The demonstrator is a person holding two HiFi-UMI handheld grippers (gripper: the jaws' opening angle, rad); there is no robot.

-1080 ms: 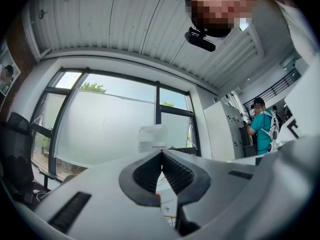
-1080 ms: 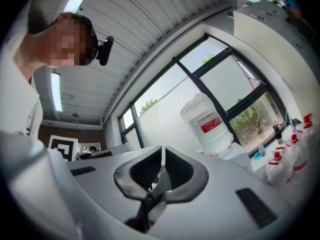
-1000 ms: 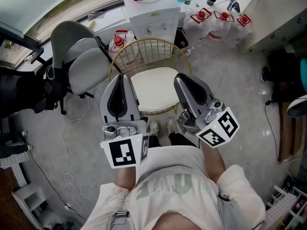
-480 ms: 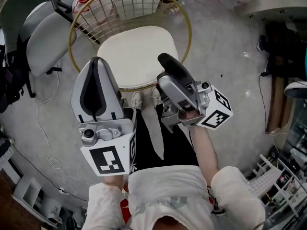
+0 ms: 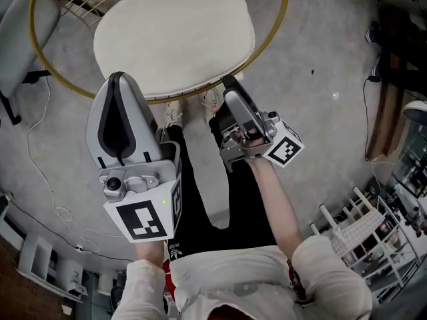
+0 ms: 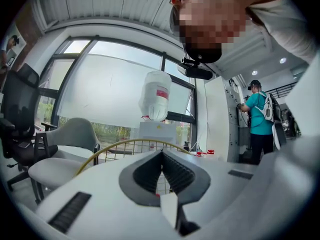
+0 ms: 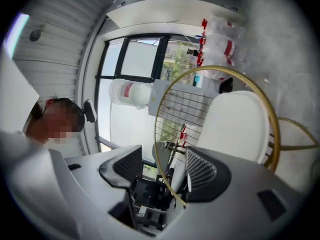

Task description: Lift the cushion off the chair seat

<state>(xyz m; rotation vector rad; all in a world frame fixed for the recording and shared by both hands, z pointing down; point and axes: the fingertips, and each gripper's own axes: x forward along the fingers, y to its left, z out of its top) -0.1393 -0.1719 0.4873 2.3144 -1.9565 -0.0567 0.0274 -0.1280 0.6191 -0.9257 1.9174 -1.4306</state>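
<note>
- Head view: the cream, rounded padded cushion (image 5: 173, 35) lies flat on the seat of the round gold wire chair (image 5: 285, 19). The left gripper (image 5: 117, 80) and right gripper (image 5: 230, 83) hover at the seat's near edge.
- Left gripper view: the claw is pressed together with nothing in it, and the gold rim shows beyond.
- Right gripper view: the claw is spread wide, gripping nothing. The gold rim shows through the gap, with the cushion beyond.

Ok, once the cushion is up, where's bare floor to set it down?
Freest: the grey floor right of the gold-rimmed chair, short of the dark clutter at the right edge. Left of the chair a cable trails across the floor. Lower right is crowded by a white rack; the person's legs fill the front.
</note>
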